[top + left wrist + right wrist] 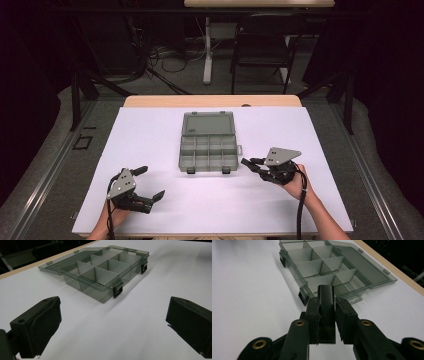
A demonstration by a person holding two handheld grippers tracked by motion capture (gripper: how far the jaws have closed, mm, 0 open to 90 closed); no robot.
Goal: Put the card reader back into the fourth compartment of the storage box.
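Centrally, smoky translucent plastic divider box (pixel 208 145) open; right gripper (pixel 327 302) apparently clamps black block (pixel 326 315).

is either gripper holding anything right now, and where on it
The right gripper clamps a small black rectangular block by its two long sides. The left gripper is open and holds nothing.

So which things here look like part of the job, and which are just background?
Likely part of the job:
- open compartment box, lid folded back, compartments look empty
- small black block clamped in the right claw
- left claw, open and holding nothing

Just background:
- white table cover
- chair
- floor cables
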